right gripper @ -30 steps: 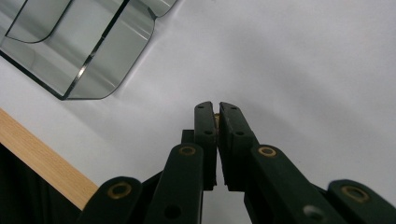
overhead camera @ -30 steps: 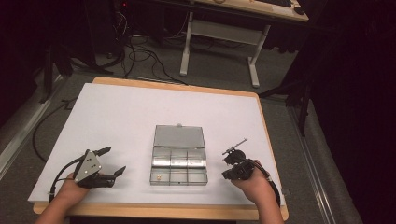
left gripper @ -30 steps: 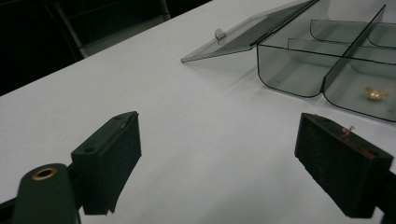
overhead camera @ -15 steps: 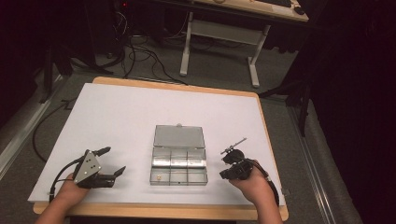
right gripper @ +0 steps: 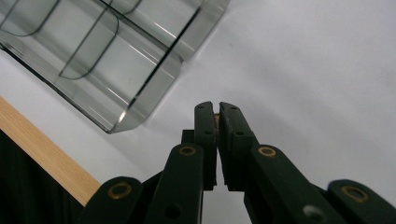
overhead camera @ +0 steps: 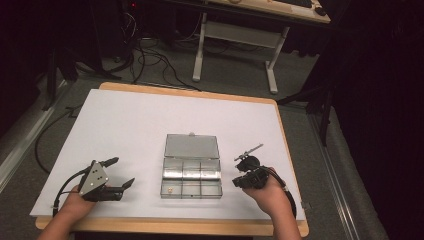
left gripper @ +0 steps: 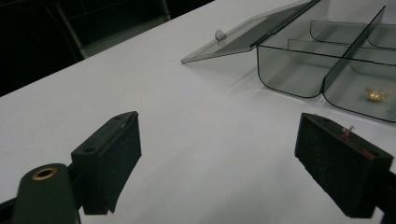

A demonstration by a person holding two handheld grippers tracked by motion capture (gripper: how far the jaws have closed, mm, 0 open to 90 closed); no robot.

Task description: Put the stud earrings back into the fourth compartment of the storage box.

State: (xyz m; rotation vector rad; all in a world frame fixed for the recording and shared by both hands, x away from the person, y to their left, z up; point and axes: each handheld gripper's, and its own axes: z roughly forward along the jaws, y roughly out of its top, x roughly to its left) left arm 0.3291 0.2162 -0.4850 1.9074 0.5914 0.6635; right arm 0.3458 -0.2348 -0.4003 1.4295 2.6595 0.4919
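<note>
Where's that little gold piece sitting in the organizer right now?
In the high view the gold piece lies in the box's near-left compartment, on the side toward the left gripper. The left gripper view shows it alone there.

I am holding a black left gripper [overhead camera: 121, 173] with a grey top plate | I am gripping a black right gripper [right gripper: 215, 111] with brass-coloured rivets | a smoky clear box [overhead camera: 191, 172] is lying on the plain white sheet [overhead camera: 150, 120] | a gold bit [left gripper: 376, 94] is glinting inside | the tan wooden table edge [overhead camera: 170, 226] is showing
</note>
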